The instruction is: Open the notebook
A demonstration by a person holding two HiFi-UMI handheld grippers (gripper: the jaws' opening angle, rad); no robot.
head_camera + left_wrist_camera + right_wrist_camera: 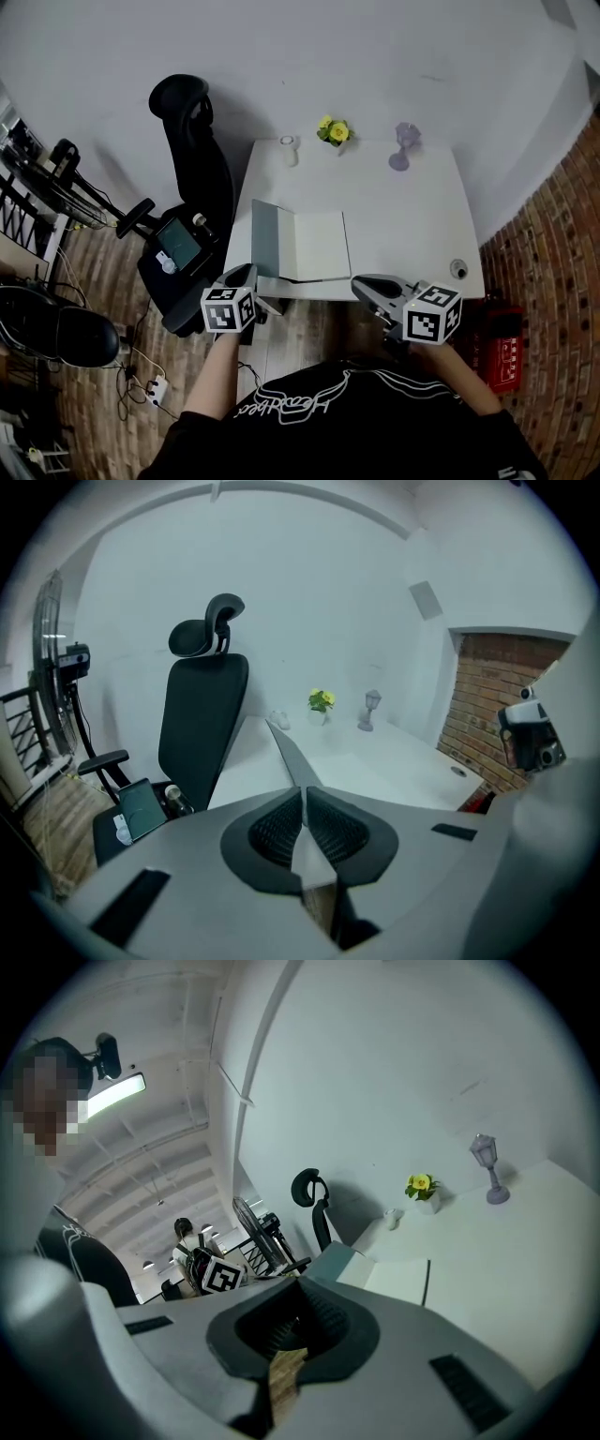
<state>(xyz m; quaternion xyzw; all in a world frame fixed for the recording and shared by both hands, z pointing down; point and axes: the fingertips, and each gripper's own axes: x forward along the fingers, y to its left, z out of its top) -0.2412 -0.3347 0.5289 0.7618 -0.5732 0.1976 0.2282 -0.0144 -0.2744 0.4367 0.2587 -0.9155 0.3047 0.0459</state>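
The notebook [314,246] lies open on the tabletop [403,216], toward its 7 o'clock corner in the head view. The left gripper [247,275] – at the notebook's 7 o'clock – pinches the grey cover [265,239] at its near edge. The right gripper [364,283] – at 5 o'clock – has its jaws pressed together, holding nothing.

Head view steeply down over the table [412,234], gripper views low at its near edge facing far, all sharing notebook [314,246] and flowers [334,132].
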